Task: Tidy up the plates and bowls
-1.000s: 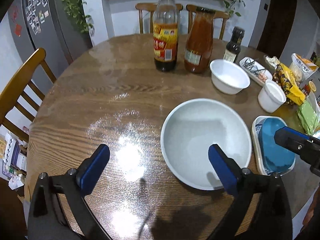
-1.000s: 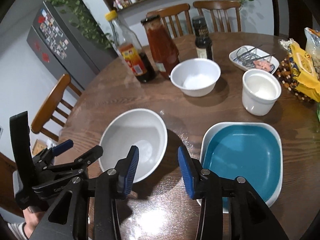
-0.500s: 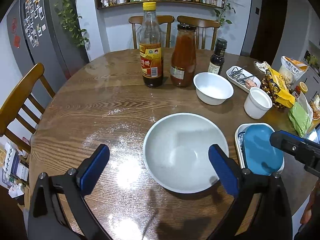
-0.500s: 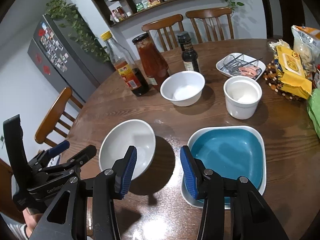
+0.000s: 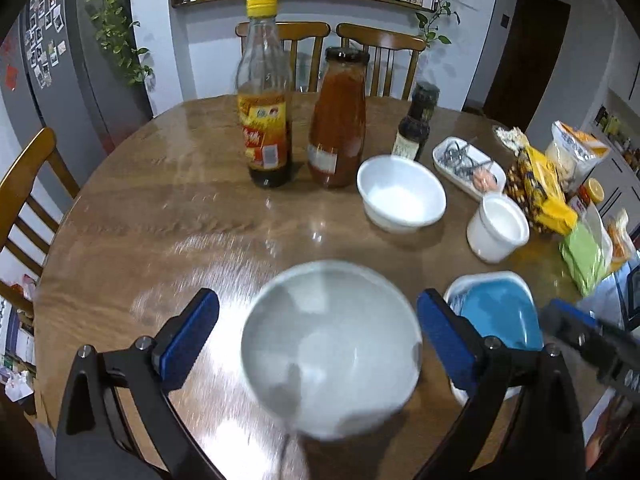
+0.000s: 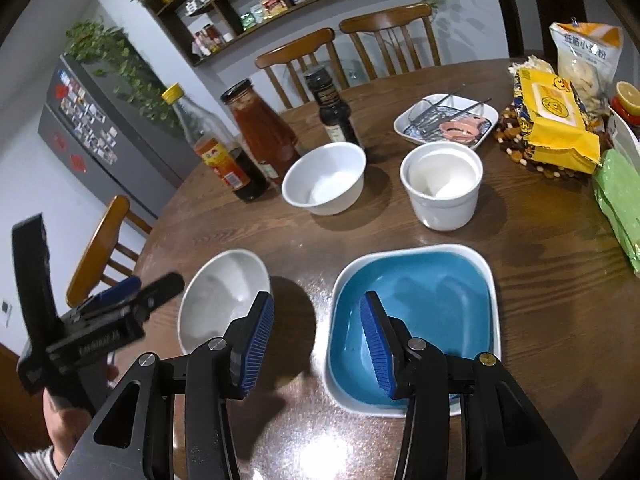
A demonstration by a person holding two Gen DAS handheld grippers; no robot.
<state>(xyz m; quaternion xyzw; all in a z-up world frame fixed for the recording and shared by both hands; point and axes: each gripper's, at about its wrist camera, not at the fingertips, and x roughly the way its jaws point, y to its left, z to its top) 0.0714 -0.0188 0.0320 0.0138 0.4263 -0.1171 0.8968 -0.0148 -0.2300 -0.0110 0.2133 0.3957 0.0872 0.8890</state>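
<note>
A wide grey-white bowl (image 5: pixel 332 344) sits on the round wooden table (image 5: pixel 168 216) near its front edge, between the open jaws of my left gripper (image 5: pixel 316 340), which hovers over it without touching. It also shows in the right wrist view (image 6: pixel 224 300). A blue square plate with a white rim (image 6: pixel 416 316) lies to its right (image 5: pixel 496 316). My right gripper (image 6: pixel 316 344) is open and empty above the gap between bowl and plate. A small white bowl (image 6: pixel 324 180) and a white cup (image 6: pixel 442 184) stand farther back.
Two sauce bottles (image 5: pixel 264 120), a red sauce jar (image 5: pixel 338 120), a small dish with utensils (image 6: pixel 446 120) and snack bags (image 6: pixel 556 120) crowd the back and right of the table. Wooden chairs (image 5: pixel 24 184) stand around it.
Both grippers have pulled back and risen, so the grey bowl and blue plate sit lower in view. The grey bowl now lies centred between the left jaws. Both stay open.
</note>
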